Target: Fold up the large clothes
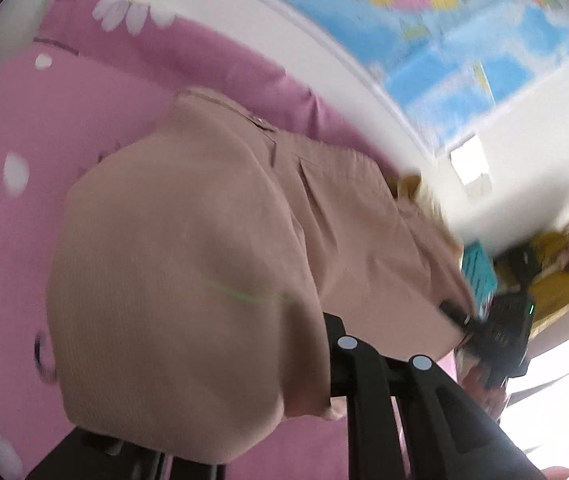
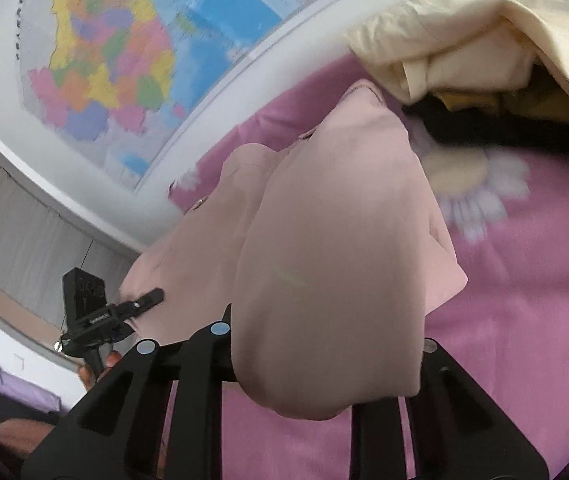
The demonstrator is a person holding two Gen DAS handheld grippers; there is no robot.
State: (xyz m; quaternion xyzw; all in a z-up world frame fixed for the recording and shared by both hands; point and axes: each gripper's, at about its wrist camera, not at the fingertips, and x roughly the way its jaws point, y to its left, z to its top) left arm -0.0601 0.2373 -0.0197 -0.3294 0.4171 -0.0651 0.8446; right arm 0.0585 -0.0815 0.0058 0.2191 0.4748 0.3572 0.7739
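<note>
Above pink floral bedsheet [image 2: 524,280]: beige garment [image 1: 188,264] held up between both tools, hanging in folds. Right gripper [image 1: 454,312] clamped on one edge of fabric. Left gripper [image 2: 152,298] closed on opposite edge. Wall map [image 2: 132,60] behind. Cream bedding [image 2: 464,28] piled at sheet's far corner.
</note>
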